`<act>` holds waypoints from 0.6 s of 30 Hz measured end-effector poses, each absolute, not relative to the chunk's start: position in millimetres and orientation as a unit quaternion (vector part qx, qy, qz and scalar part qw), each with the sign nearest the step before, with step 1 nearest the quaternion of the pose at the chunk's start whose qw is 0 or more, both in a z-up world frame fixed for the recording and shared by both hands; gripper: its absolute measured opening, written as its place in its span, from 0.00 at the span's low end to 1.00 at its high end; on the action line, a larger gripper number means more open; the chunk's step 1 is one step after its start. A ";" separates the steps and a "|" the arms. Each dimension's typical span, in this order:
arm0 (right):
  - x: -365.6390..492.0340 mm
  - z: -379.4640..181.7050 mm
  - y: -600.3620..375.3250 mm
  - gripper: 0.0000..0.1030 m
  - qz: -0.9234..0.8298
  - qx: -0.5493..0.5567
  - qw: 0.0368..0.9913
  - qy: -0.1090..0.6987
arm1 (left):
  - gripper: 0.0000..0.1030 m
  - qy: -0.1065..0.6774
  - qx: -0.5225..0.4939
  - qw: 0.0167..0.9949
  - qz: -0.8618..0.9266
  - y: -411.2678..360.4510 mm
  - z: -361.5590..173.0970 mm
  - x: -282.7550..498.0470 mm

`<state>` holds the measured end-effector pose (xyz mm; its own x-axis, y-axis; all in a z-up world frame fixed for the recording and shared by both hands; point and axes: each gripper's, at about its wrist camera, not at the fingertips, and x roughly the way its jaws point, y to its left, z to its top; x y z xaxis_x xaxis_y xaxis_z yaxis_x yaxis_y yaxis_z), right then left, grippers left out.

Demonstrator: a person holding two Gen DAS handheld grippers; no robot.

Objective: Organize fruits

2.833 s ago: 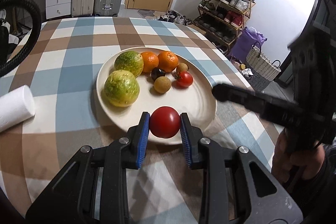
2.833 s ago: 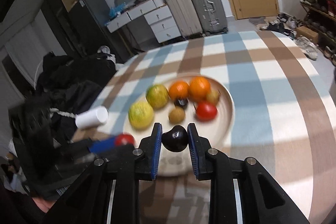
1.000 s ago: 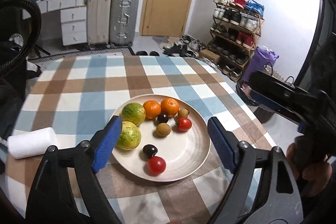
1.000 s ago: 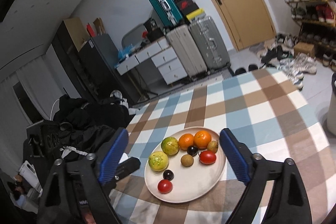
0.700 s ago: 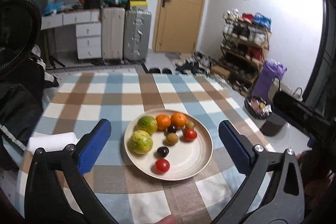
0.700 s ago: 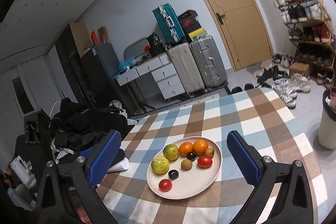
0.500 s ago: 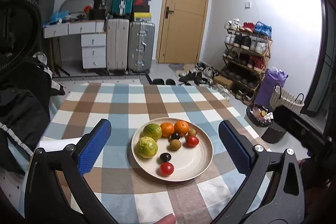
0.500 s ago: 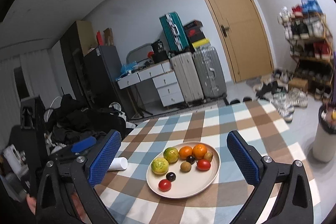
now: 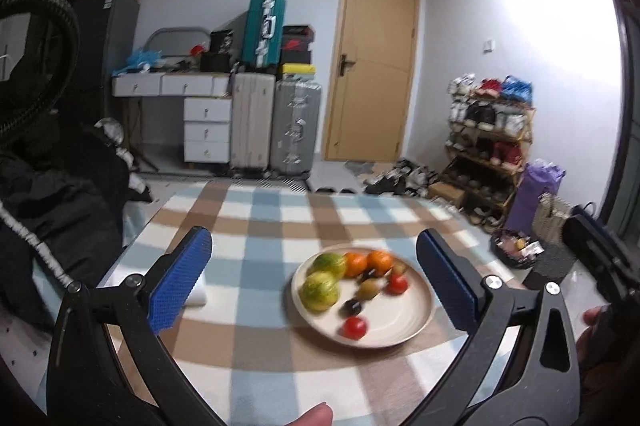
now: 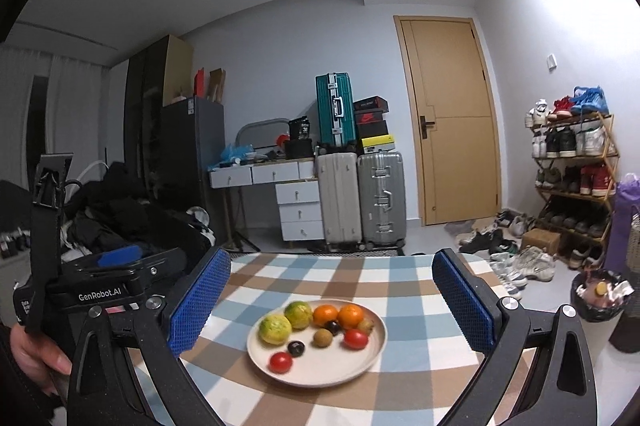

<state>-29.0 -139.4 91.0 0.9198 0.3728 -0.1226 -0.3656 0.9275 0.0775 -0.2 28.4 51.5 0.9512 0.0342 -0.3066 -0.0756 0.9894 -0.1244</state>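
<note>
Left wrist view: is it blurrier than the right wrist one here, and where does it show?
Left wrist view: motion smear across the plate and fruit, the tablecloth soft, window glare at upper right. Right wrist view: the plate and fruit mostly crisp, only the front tomato slightly soft. Both views bend straight lines at the edges.

"GenRobot.AI" in white on the black body of the left gripper (image 10: 120, 256).

Both wrist cams face the plate (image 9: 416, 326) (image 10: 372, 354) from well back, left cam further left; both share it.
</note>
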 end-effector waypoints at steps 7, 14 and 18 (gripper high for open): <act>-20.1 54.6 -136.7 1.00 0.175 0.007 0.979 0.103 | 0.99 0.182 -0.058 0.980 0.059 40.5 0.3 8.7; -1.3 26.8 -138.3 1.00 0.161 0.004 0.977 0.141 | 0.99 0.188 -0.041 0.979 0.064 40.8 -32.3 25.5; 9.4 17.2 -140.0 1.00 0.154 0.001 0.975 0.160 | 0.99 0.200 -0.029 0.977 0.069 38.6 -44.8 35.5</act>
